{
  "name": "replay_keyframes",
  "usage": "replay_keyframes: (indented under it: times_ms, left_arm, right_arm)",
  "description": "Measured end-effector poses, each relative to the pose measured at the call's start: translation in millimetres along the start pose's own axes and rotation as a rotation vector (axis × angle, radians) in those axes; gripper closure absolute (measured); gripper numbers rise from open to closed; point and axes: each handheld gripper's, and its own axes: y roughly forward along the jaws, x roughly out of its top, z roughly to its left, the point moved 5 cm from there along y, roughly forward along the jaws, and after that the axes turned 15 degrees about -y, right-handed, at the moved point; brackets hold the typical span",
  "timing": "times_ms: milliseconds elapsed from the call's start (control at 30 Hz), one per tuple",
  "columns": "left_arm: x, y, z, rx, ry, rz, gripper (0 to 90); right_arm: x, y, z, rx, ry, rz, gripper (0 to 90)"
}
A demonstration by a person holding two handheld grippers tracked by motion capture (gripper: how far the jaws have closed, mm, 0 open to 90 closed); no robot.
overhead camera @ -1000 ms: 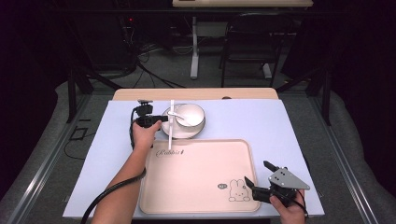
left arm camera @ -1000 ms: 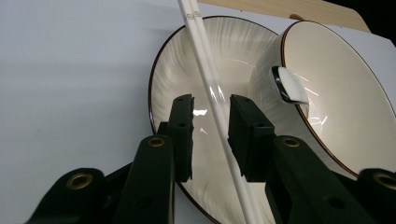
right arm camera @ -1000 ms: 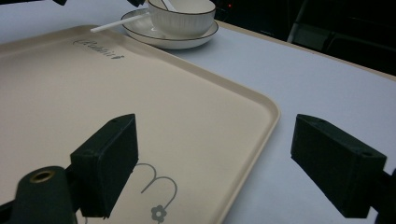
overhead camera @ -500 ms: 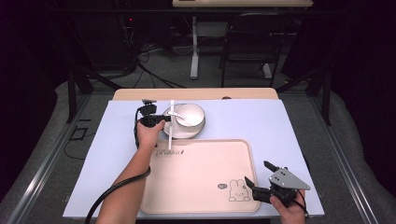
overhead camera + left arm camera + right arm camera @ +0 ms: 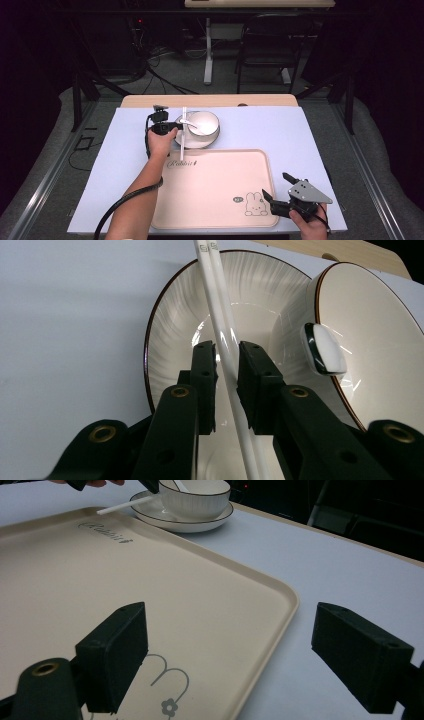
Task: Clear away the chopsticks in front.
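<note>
1. Right gripper (image 5: 279,194) sits nearest, at the tray's (image 5: 215,220) near right corner. Jaws stand wide apart, nothing between them. In the right gripper view one jaw is over the tray's rabbit print (image 5: 255,205), the other over the pale blue table cover (image 5: 350,565) past the tray rim.
2. Tray is beige, lies flat on the cover, "Rabbit" lettering at its far left corner.
3. Just beyond the tray's far edge: plate (image 5: 216,141) with a white bowl (image 5: 202,125) on it, spoon (image 5: 190,123) resting in the bowl.
4. White chopsticks (image 5: 183,135) lie as a pair across the plate's left side, near ends reaching over the tray's far edge.
5. Left gripper (image 5: 173,128) is at the plate's left rim. Jaws have just been closing, chopsticks between them; left gripper view shows the pads (image 5: 206,385) close on either side of the sticks, contact on the left pad, thin gap on the right, can't call it clamped.
6. Far side: wooden table edge (image 5: 210,100).
</note>
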Motion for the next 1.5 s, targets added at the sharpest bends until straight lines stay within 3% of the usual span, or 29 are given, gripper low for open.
replay_keyframes:
  times_ms: [200, 700, 900, 1500]
  left_arm:
    - [1.4, 0.0, 2.5, 0.03, -0.011, -0.014, 79.5]
    - [3.6, 3.8, 4.1, 0.053, -0.016, 0.003, 81.2]
    - [2.8, 8.3, 7.4, 0.102, -0.007, 0.011, 80.3]
    - [1.2, 14.3, 8.8, 0.113, -0.006, 0.027, 83.9]
  right_arm:
    - [-0.1, 0.2, 0.0, 0.002, -0.003, 0.0, 14.5]
    - [0.1, 0.1, 0.1, 0.002, -0.002, -0.002, 14.5]
    - [0.0, 0.2, 0.1, 0.004, -0.002, -0.001, 14.5]
    - [-0.2, 0.5, 0.3, 0.007, -0.005, 0.001, 14.5]
